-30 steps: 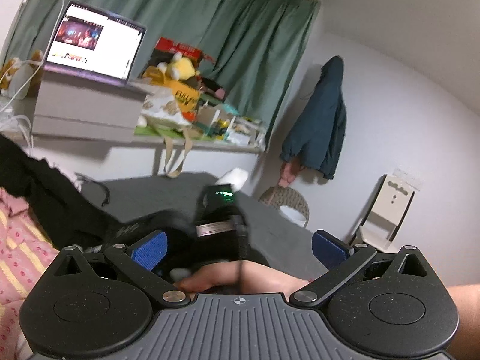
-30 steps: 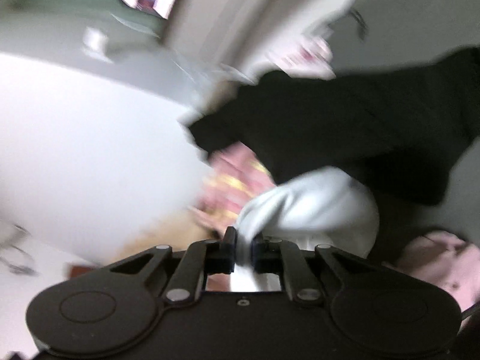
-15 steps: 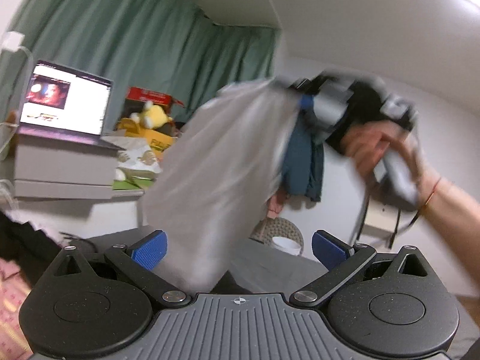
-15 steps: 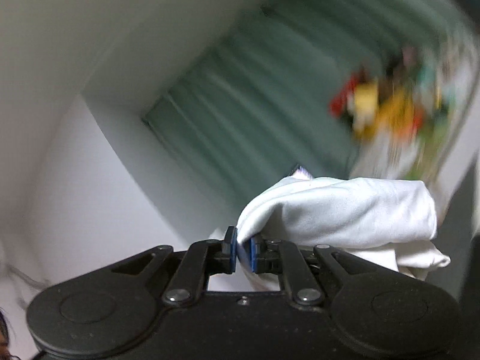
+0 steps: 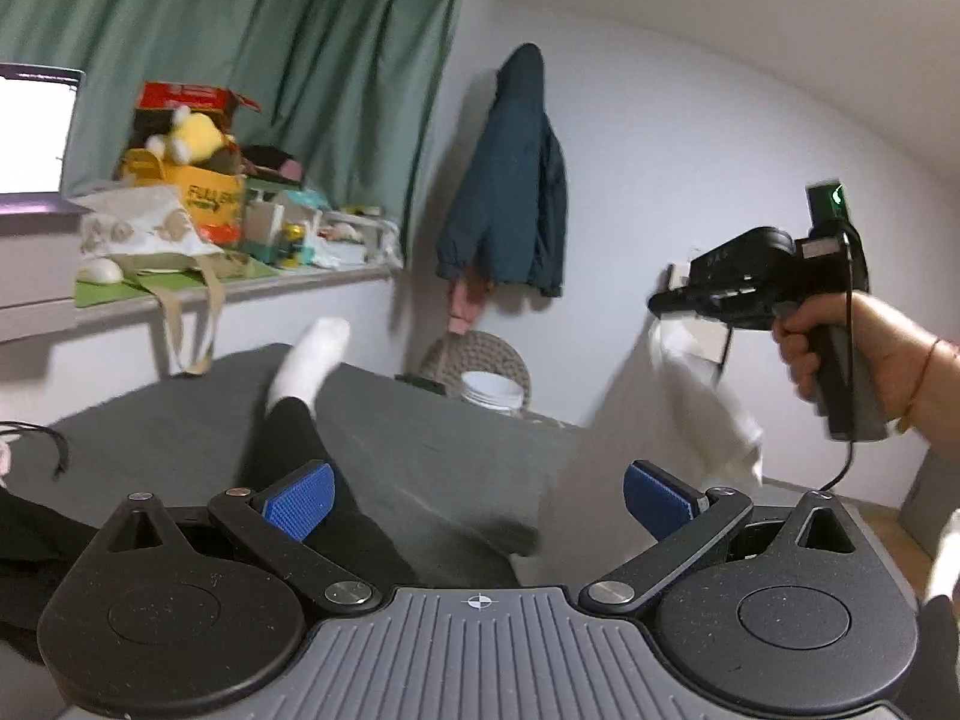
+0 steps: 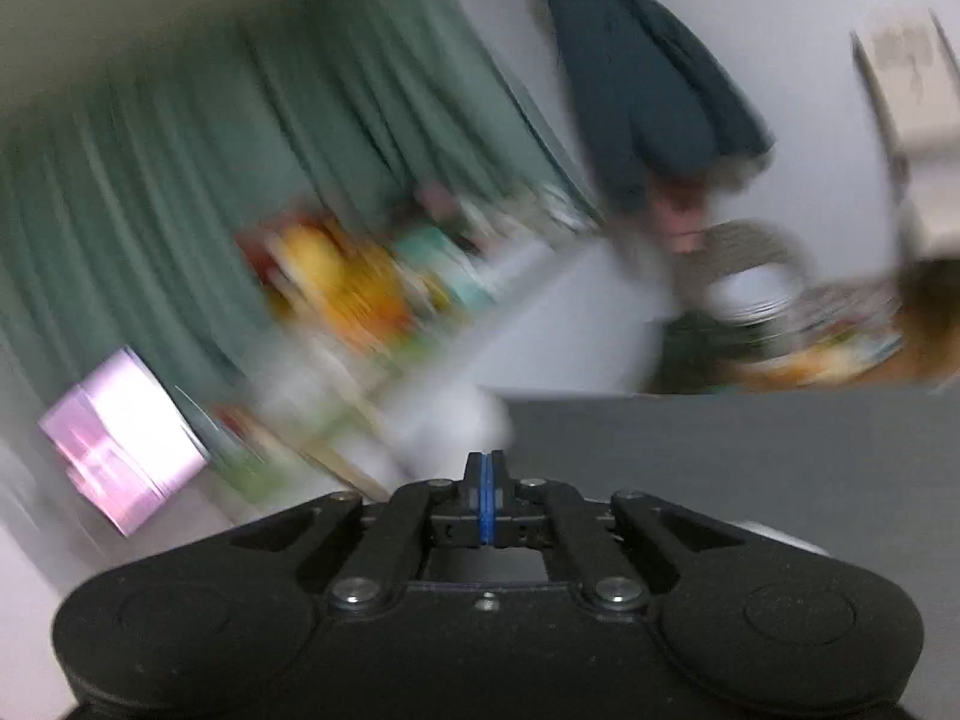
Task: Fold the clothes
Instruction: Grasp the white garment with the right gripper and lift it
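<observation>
My left gripper [image 5: 480, 495] is open above the grey bed [image 5: 420, 438], with nothing between its blue pads. To the right, a hand holds my right gripper [image 5: 657, 305] level in the air. A white garment [image 5: 714, 396] hangs blurred from its tip down toward the bed's right side. In the right wrist view the right gripper [image 6: 486, 471] is shut with pads pressed together. No cloth shows above them there, and the scene is smeared by motion. Dark clothing [image 5: 24, 540] lies at the left edge.
A person's leg in black trousers with a white sock [image 5: 312, 354] stretches across the bed ahead of the left gripper. A cluttered shelf [image 5: 240, 282] and laptop [image 5: 30, 138] stand at the back left. A dark jacket [image 5: 516, 180] hangs on the wall above a woven basket [image 5: 480, 360].
The right gripper swung the white garment from high in front of the left camera down to the right side. The left gripper stayed open and turned right.
</observation>
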The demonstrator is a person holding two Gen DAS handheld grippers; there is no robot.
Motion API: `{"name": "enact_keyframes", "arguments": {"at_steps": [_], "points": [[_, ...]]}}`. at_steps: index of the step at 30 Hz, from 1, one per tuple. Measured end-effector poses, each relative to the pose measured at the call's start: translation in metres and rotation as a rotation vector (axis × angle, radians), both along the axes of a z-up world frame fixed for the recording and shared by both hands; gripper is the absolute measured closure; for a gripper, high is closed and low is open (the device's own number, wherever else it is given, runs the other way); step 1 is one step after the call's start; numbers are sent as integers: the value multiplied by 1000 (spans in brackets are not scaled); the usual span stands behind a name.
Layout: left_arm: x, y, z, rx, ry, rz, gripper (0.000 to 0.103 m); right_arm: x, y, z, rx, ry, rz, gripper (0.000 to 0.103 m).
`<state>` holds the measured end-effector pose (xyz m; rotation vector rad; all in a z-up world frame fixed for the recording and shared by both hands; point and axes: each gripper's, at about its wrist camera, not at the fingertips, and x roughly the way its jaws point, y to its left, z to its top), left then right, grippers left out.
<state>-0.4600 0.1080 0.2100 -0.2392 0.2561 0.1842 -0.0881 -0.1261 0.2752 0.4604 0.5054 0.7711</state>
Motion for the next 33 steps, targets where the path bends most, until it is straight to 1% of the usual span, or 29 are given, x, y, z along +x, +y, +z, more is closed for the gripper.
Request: {"name": "enact_keyframes", "arguments": {"at_steps": [1,2,3,4,5,6,7,8,10,11,12,14,17,20,22,23,24,25,26,27,28,29,30,31,33], "points": [[2,-4,-1,11,6,-9,0,1,-2,10,16,-34,-14,102],[3,-8,-2,22,14,-17,0,2,-3,24,-34,-74,-24,102],[4,-11,-2,33,24,-23,0,4,0,34,-100,-86,-24,100],[6,-14,-3,41,34,-30,0,4,5,38,-158,-90,-29,94],[9,-17,-3,47,43,-37,0,6,8,34,-227,-98,-37,68],[12,-19,-3,46,47,-44,0,8,10,28,-304,-106,-45,49],[15,-20,-4,41,52,-50,0,6,16,17,-382,-106,-51,23],[18,-21,-6,34,59,-57,0,7,22,6,-458,-90,-49,21],[24,-23,-10,22,78,-74,0,9,20,-38,-575,7,-43,23],[27,-25,-13,21,89,-84,0,10,17,-62,-630,61,-41,28],[30,-26,-16,24,101,-92,0,9,15,-87,-657,115,-37,32],[36,-29,-21,31,125,-100,0,6,13,-133,-666,210,-23,38],[42,-31,-27,26,162,-105,0,10,36,-177,-637,269,18,40],[45,-31,-32,13,188,-104,0,31,75,-198,-635,250,26,40],[47,-30,-34,9,198,-93,0,55,102,-208,-670,256,39,40],[48,-29,-35,7,204,-87,0,63,111,-212,-717,260,46,40],[50,-27,-36,5,209,-81,0,67,118,-219,-784,261,49,40],[52,-26,-37,3,216,-76,0,69,126,-227,-856,261,50,42],[54,-24,-37,2,221,-73,0,71,137,-237,-947,248,48,55],[56,-23,-37,3,227,-71,0,71,142,-243,-1000,229,46,65],[56,-22,-37,5,232,-70,0,71,142,-246,-1023,211,45,81],[56,-21,-36,7,234,-69,0,70,141,-249,-1047,193,44,88],[57,-19,-36,9,233,-68,0,70,138,-247,-1011,197,44,95],[57,-16,-36,9,231,-67,0,71,129,-238,-926,210,40,98],[59,-11,-37,5,229,-62,0,72,108,-215,-738,231,24,99]]}}
